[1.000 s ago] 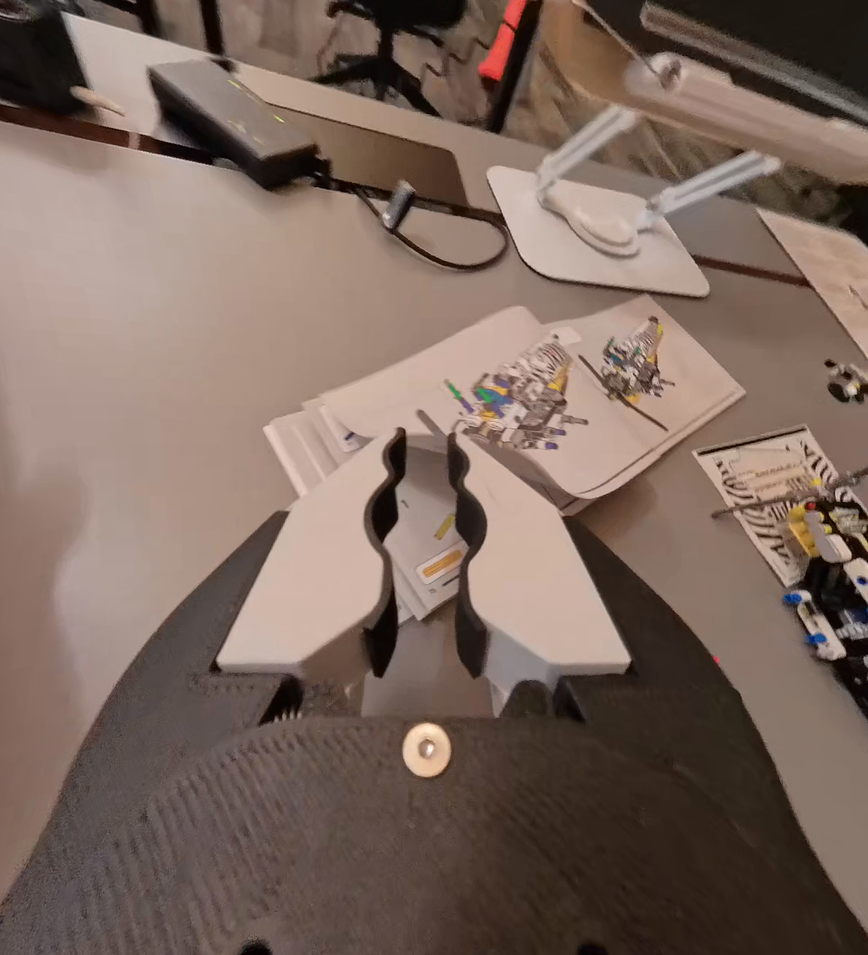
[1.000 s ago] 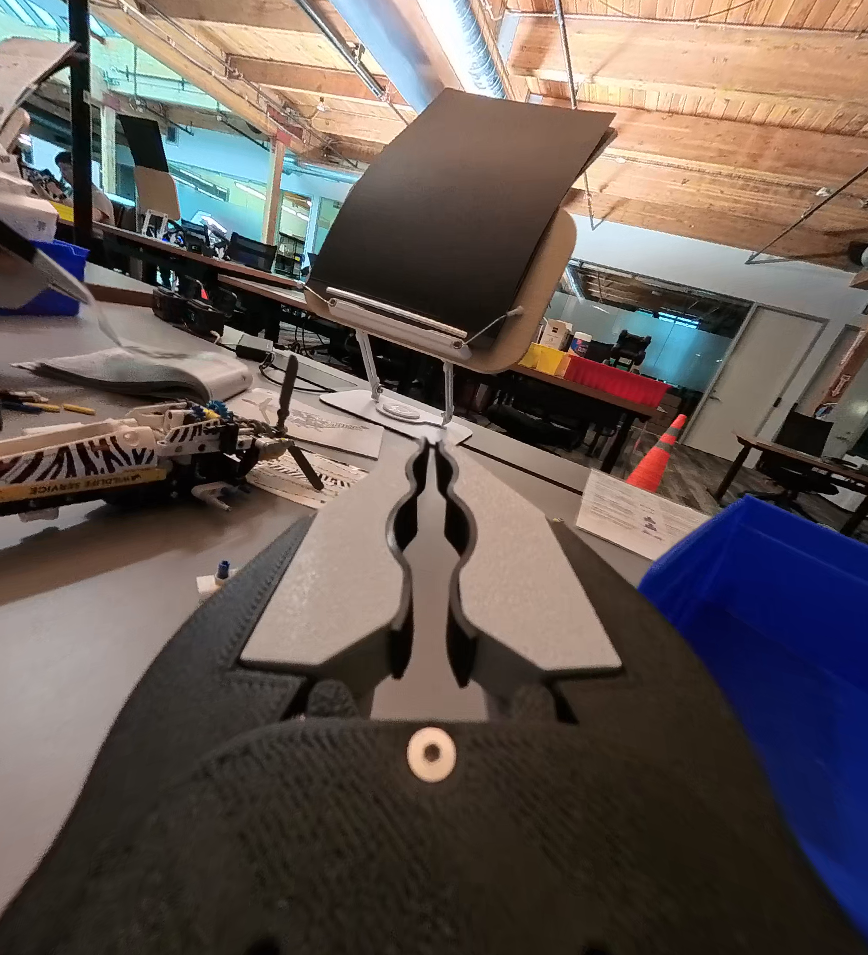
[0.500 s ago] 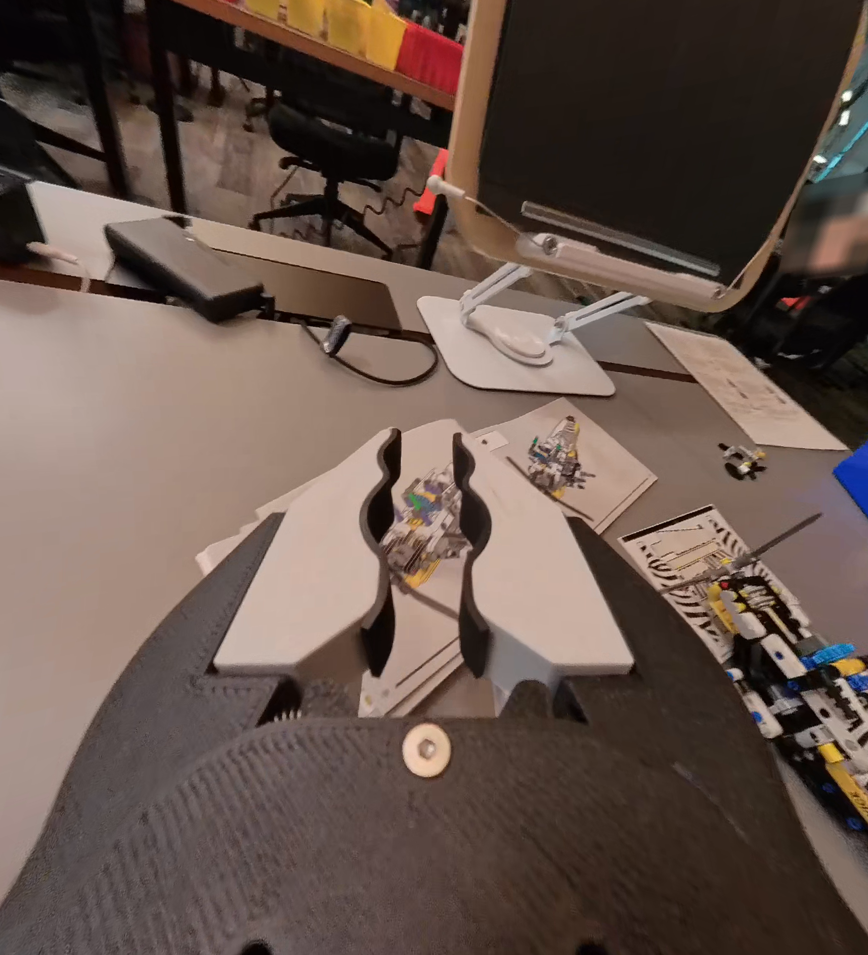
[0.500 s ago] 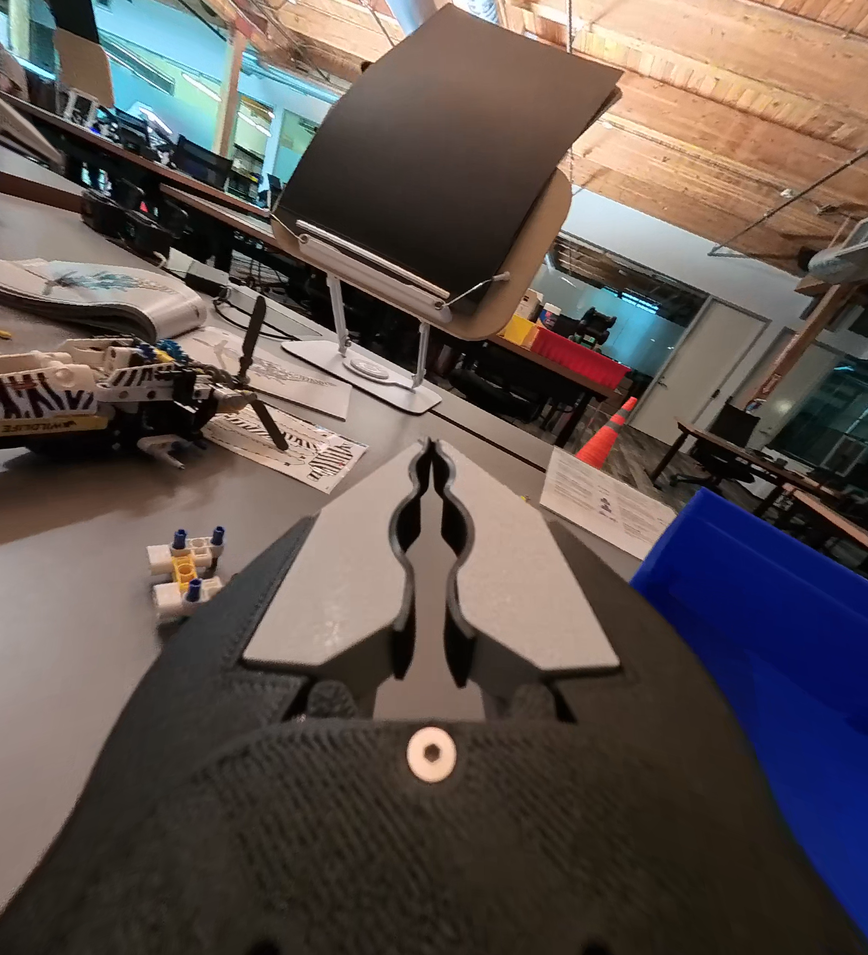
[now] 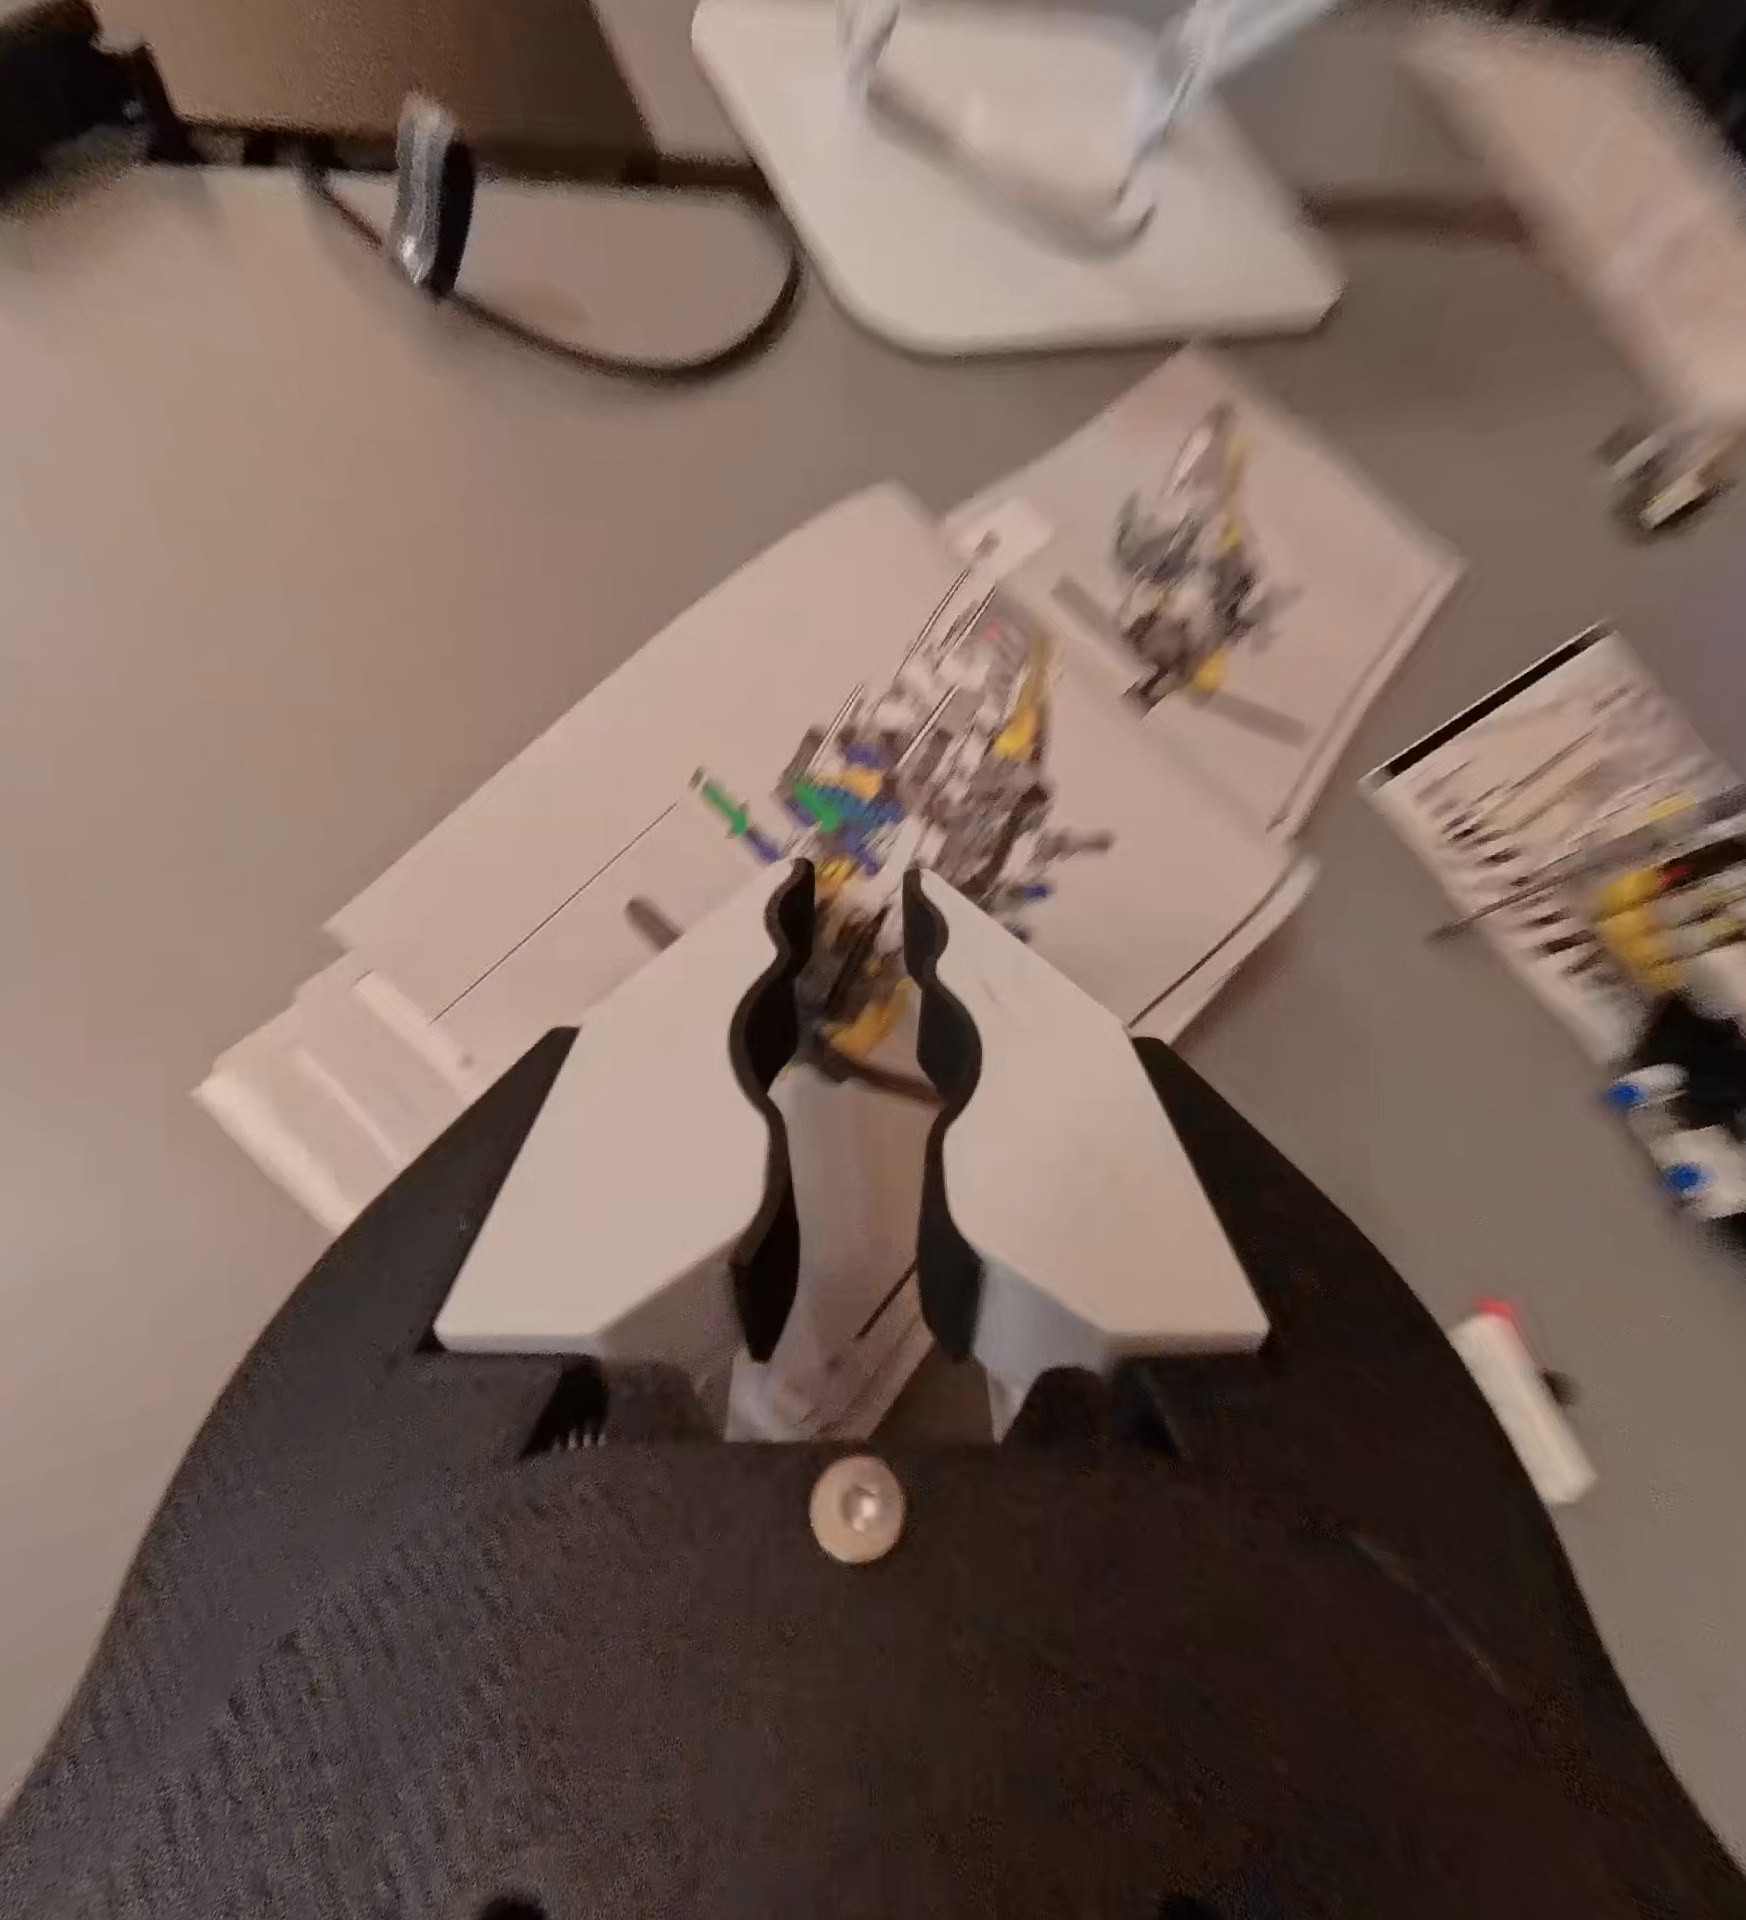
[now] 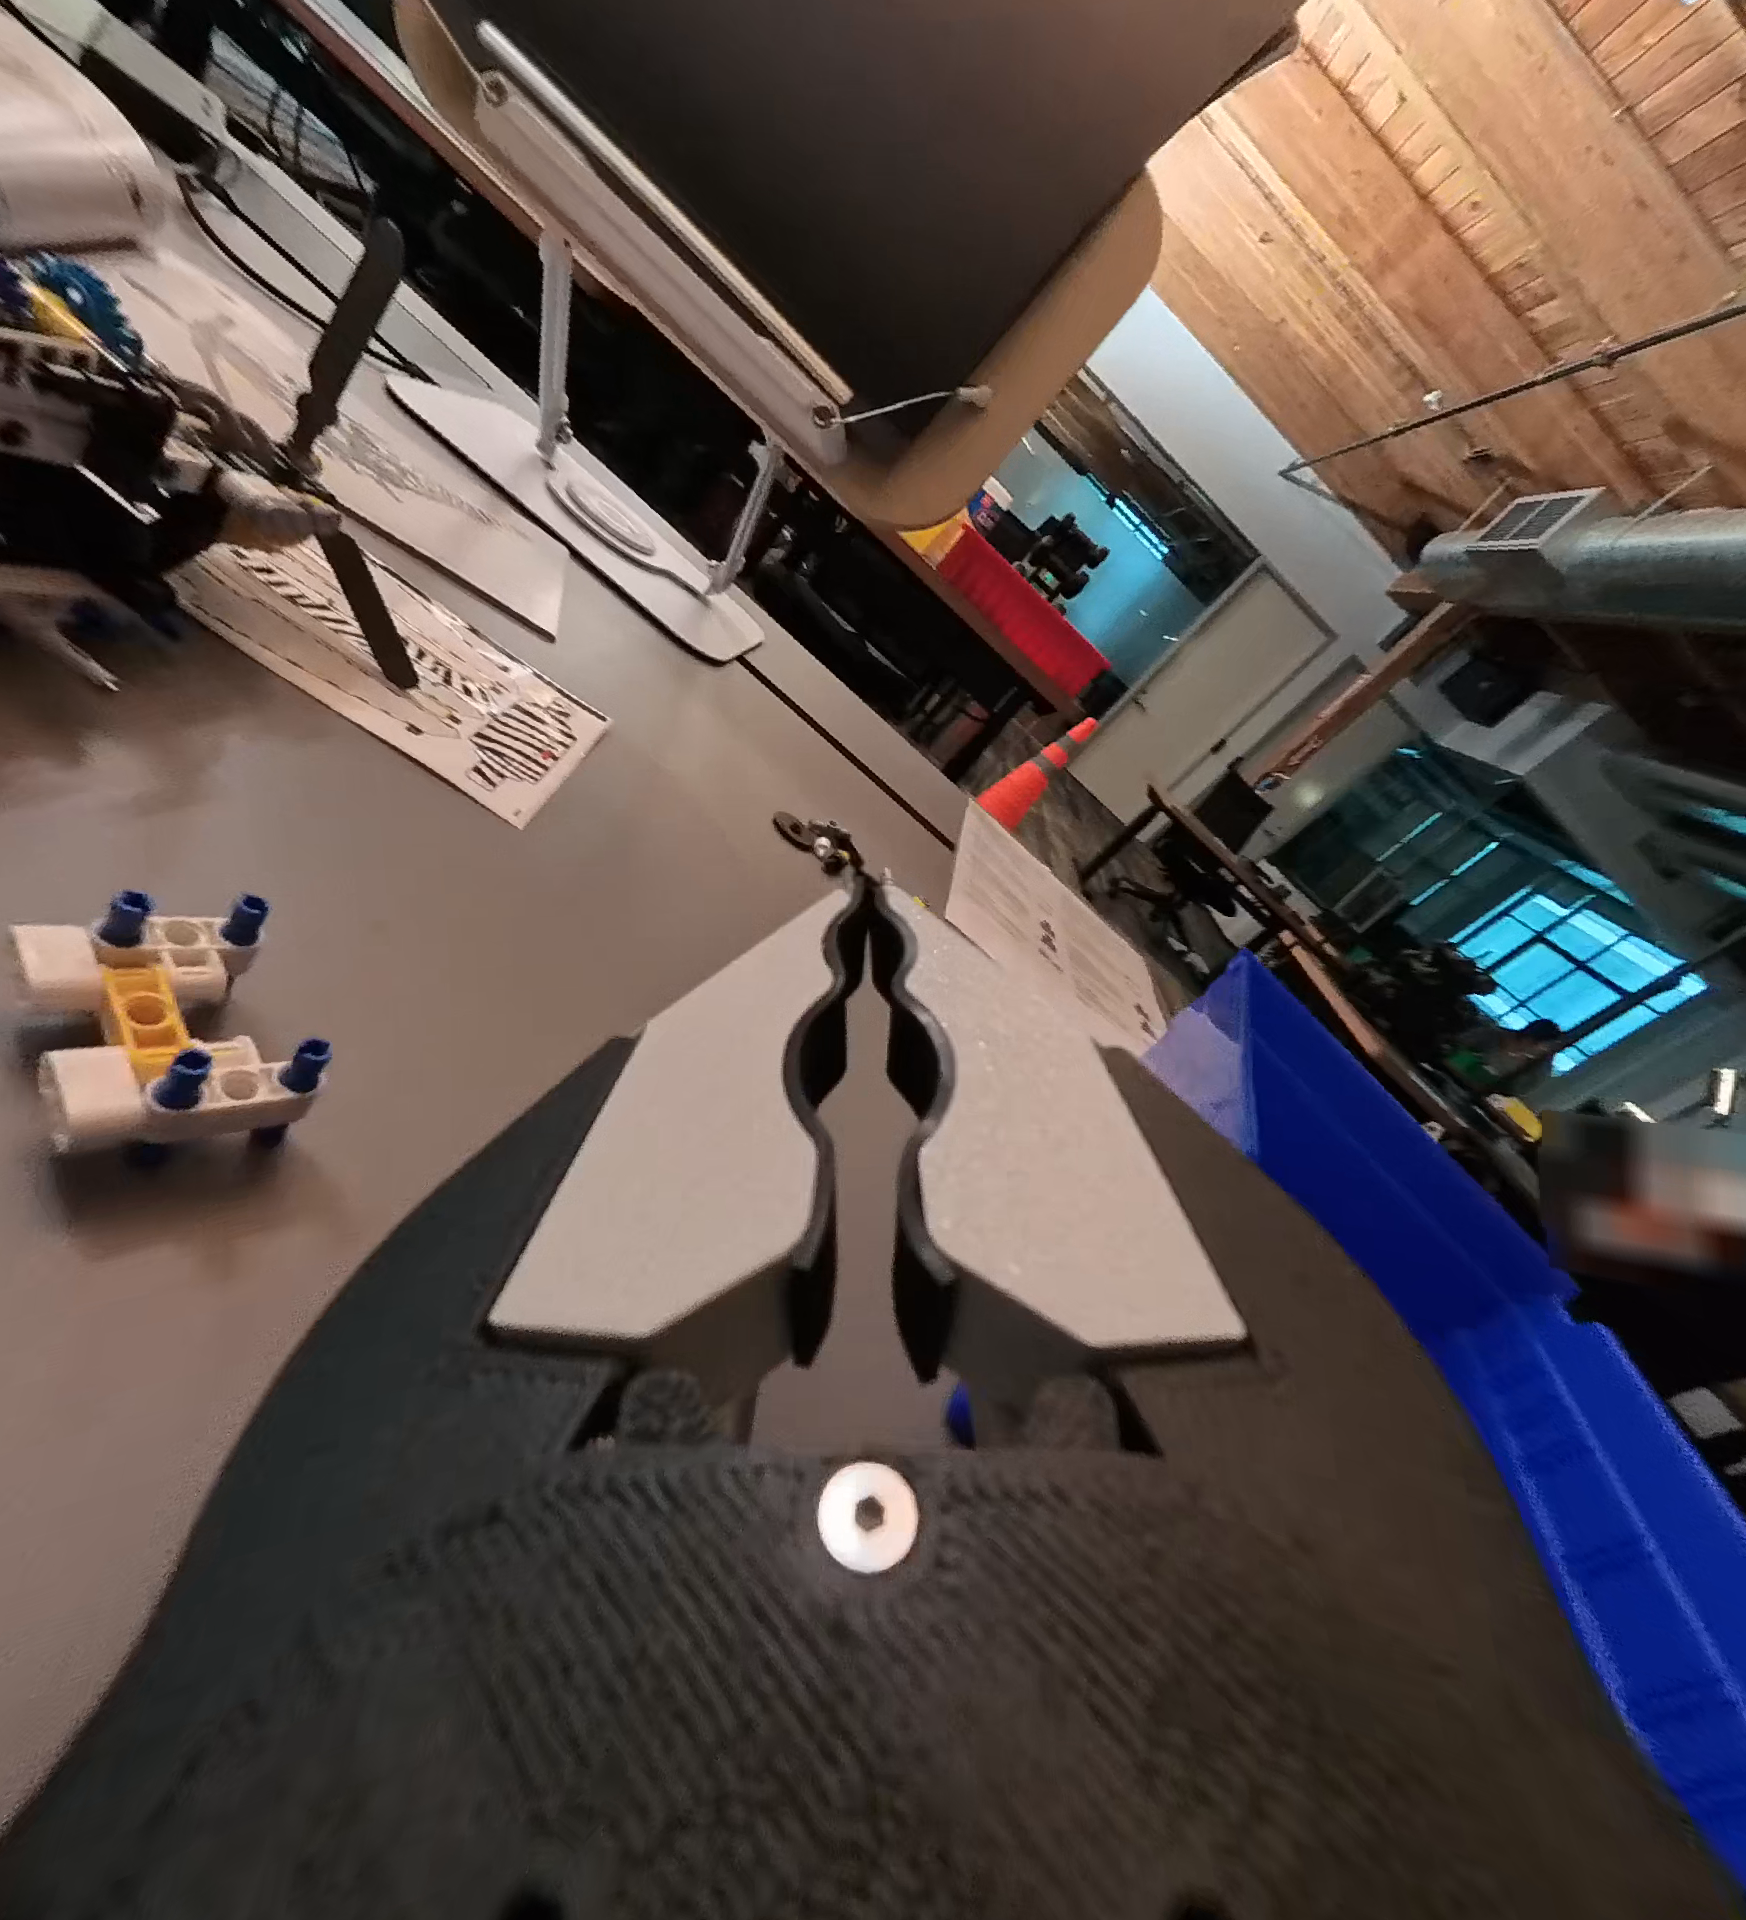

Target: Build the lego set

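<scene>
My left gripper (image 5: 856, 888) is open and empty, held above the open instruction booklet (image 5: 640, 790) on the grey table. The partly built zebra-striped lego helicopter (image 5: 1721, 1039) lies to its right, blurred, on a sticker sheet (image 5: 1471, 769). In the right wrist view, my right gripper (image 6: 864, 906) is shut and empty, low over the table. A small white, yellow and blue lego sub-assembly (image 6: 162, 1023) sits to its left. The helicopter's tail (image 6: 27, 416) and its black rotor blade (image 6: 349, 343) are at the far left, over the sticker sheet (image 6: 453, 717).
A blue bin (image 6: 1451, 1351) stands close on the right of my right gripper. A book stand's base (image 5: 1004, 229) and black board (image 6: 848, 156) stand at the back. A cable (image 5: 578, 322), a paper sheet (image 6: 1045, 935), small loose parts (image 6: 812, 831) and a white piece (image 5: 1523, 1403) lie around. My hands' fingertips stand some 45 cm from each other. My right gripper is the nearer one to the helicopter's tail (image 6: 27, 416): about 20 cm, against 25 cm.
The left gripper has tipped down and moved closer over the booklet, still open. The right gripper has rolled sideways and moved nearer the small sub-assembly, still shut.
</scene>
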Action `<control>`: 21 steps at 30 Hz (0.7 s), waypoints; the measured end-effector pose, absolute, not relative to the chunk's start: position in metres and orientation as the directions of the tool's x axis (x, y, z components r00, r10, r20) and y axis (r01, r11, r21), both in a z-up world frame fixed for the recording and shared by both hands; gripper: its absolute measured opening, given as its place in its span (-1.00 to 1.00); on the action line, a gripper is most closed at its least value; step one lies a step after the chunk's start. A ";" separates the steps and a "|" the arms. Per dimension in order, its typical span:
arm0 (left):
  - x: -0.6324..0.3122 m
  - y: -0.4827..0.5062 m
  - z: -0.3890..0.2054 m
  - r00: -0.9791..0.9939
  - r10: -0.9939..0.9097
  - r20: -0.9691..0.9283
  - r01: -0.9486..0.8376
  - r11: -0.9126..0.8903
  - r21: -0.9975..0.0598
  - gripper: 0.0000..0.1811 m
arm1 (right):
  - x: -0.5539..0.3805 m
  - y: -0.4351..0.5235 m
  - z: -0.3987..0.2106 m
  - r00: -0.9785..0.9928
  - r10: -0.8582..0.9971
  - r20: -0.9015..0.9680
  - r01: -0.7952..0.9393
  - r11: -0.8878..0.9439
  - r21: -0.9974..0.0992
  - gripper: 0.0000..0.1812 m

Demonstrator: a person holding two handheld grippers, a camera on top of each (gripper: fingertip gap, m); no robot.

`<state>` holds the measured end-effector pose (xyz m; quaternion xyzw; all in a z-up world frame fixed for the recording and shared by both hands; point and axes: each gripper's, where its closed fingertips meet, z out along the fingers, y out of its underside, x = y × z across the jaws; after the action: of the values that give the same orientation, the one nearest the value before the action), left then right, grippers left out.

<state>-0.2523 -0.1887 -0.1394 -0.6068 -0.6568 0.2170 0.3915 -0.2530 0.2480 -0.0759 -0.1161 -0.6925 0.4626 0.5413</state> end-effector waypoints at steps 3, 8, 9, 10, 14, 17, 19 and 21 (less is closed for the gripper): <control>-0.237 -0.205 -0.162 0.012 1.000 0.026 0.733 0.009 -0.681 -0.90 | -0.261 0.246 -0.083 -0.385 0.647 0.658 -0.315 0.578 -0.753 -1.00; -0.225 -0.196 -0.169 0.033 0.990 0.139 0.766 0.065 -0.639 -0.93 | -0.275 0.238 -0.095 -0.365 0.589 0.721 -0.303 0.657 -0.690 -1.00; -0.222 -0.196 -0.169 0.026 0.983 0.179 0.773 0.094 -0.628 -0.96 | -0.277 0.236 -0.097 -0.363 0.578 0.730 -0.300 0.669 -0.679 -1.00; -0.219 -0.197 -0.169 0.020 0.980 0.199 0.779 0.109 -0.617 -1.00 | -0.278 0.235 -0.099 -0.362 0.568 0.739 -0.296 0.682 -0.669 -1.00; -0.215 -0.203 -0.169 0.013 0.983 0.185 0.783 0.106 -0.612 -1.00 | -0.286 0.234 -0.108 -0.335 0.508 0.793 -0.273 0.754 -0.598 -1.00; -0.216 -0.203 -0.169 0.011 0.985 0.170 0.783 0.097 -0.614 -1.00 | -0.286 0.230 -0.110 -0.307 0.456 0.835 -0.288 0.792 -0.538 -1.00; -0.216 -0.203 -0.169 0.009 0.988 0.154 0.783 0.089 -0.616 -1.00 | -0.285 0.230 -0.109 -0.279 0.434 0.857 -0.298 0.809 -0.507 -1.00; -0.217 -0.204 -0.169 0.010 0.991 0.132 0.782 0.074 -0.618 -0.99 | -0.284 0.229 -0.107 -0.264 0.426 0.865 -0.306 0.814 -0.494 -1.00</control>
<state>-0.2166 -0.2035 -0.1690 -0.6539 -0.6781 0.1875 0.2783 -0.2841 0.2295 -0.1075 -0.0406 -0.7352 0.3025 0.6052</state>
